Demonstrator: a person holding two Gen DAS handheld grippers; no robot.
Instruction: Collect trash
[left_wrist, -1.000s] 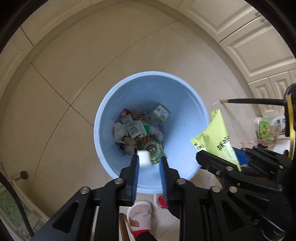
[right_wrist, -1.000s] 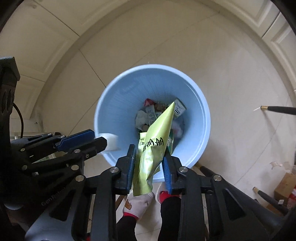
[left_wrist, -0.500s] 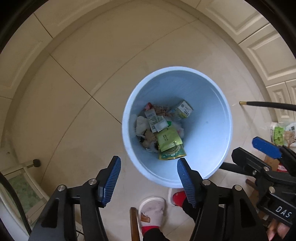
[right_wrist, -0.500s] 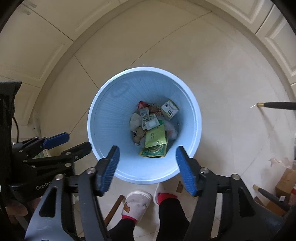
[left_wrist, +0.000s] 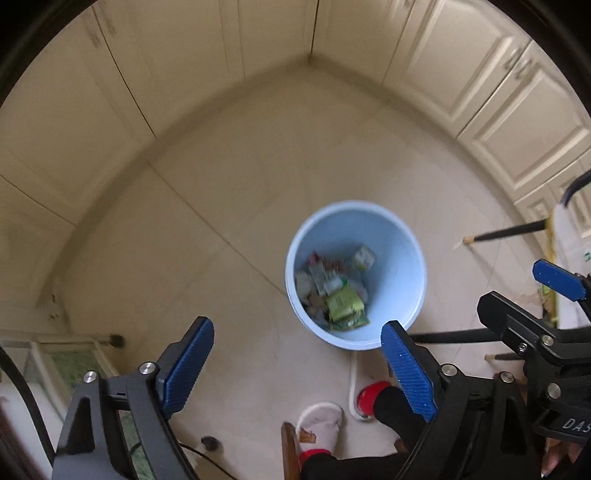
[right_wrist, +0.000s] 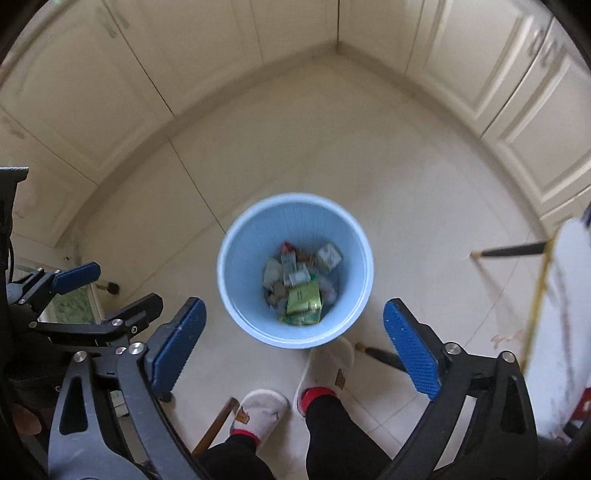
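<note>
Cream cabinets (right_wrist: 509, 122) wrap the corner, far beyond both grippers. Pale tile floor (left_wrist: 229, 206) below.

Light-blue bin (right_wrist: 236, 236) stands on floor, straight under R gripper; in L view it sits ahead and off to the right of the jaws.

L gripper (left_wrist: 295, 369): jaws wide apart, just been opening, nothing btwn them. Blue pads bare.

R gripper (right_wrist: 293, 349): same, spread about as wide as it goes, just been opening, nothing held. Bin mouth shows in the gap btwn its fingers.

Person's feet in white slippers (right_wrist: 258, 411), red socks, black trousers, near side of bin, under the grippers.

Black stick w/ pale tip (right_wrist: 509, 250) lies on floor, right of R gripper, apart from bin.

Trash inside bin, at bottom: yellow-green snack bag (right_wrist: 303, 301) on top of pile, nearest R gripper. Small white-green carton (right_wrist: 328, 255) at far side. Other wrappers, crumpled paper beside them; blurred, can't read.
</note>
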